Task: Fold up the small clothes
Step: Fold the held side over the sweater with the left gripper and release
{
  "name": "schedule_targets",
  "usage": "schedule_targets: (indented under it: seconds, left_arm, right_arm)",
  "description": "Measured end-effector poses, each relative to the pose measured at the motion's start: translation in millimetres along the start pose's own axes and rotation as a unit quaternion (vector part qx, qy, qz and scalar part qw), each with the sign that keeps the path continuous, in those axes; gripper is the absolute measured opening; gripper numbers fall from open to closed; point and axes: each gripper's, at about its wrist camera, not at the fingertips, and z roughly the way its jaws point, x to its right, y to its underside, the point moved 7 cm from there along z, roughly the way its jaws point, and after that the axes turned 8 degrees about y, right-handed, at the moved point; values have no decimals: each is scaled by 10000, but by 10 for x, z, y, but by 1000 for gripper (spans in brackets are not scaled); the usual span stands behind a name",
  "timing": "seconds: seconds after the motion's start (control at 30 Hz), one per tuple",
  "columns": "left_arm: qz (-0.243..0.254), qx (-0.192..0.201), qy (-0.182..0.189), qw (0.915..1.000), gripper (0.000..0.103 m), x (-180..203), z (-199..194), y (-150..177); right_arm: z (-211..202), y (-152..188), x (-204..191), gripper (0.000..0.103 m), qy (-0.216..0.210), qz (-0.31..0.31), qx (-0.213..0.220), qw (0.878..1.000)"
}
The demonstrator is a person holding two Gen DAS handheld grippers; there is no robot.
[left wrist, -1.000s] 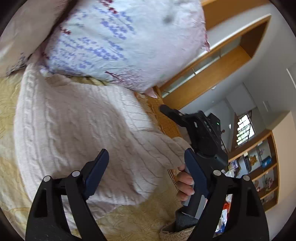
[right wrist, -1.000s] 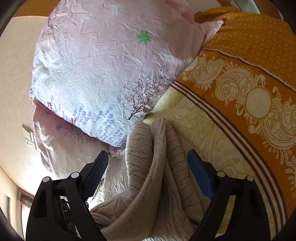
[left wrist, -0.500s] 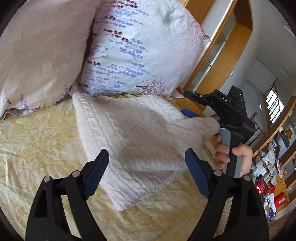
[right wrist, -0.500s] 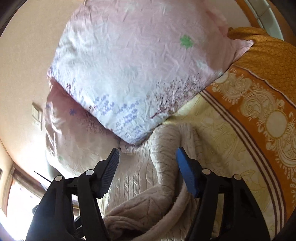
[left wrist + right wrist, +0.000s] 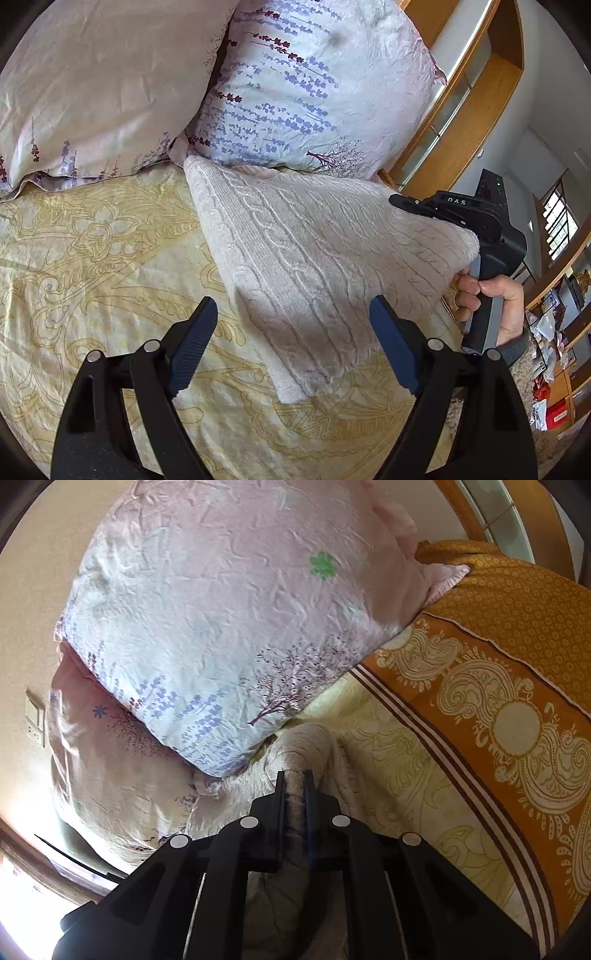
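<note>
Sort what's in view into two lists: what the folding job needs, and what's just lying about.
Job:
- cream cable-knit sweater
- right gripper, just closed, clamping a sweater fold
- left gripper, open, above the sweater's near corner

Lying about:
- two floral pillows
- yellow patterned bedspread
- orange patterned blanket
</note>
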Motion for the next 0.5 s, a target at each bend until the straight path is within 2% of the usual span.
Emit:
schedule_targets:
  seconds: [0.17,0.27,0.33,0.4,0.43,0.5]
  left_arm:
    - [199,-85,48,9998,84,16,22,34]
    - [424,-144,-143,9989,84,28,54,38]
    - [674,-191,-226,9973,84,77,63,44]
    - [1012,-238,-384,9938,89,133,44,60]
    - [1220,-237,-469,9911,89,169,19,65]
    - [1528,-186,-517,9867,89,234,-54,66]
  right_arm:
    - [66,19,111,8,540,-83,-82,9985]
    - [106,61,149,9,641,-84,-237,9976]
    - [17,35,160,18,519,182,-143,9984]
    - [-204,-4,249,52,511,547,81,9972]
    - [-336,-14,257,56,362,657,211,9970]
    - [-555,5,224,57,85,665,316,9972]
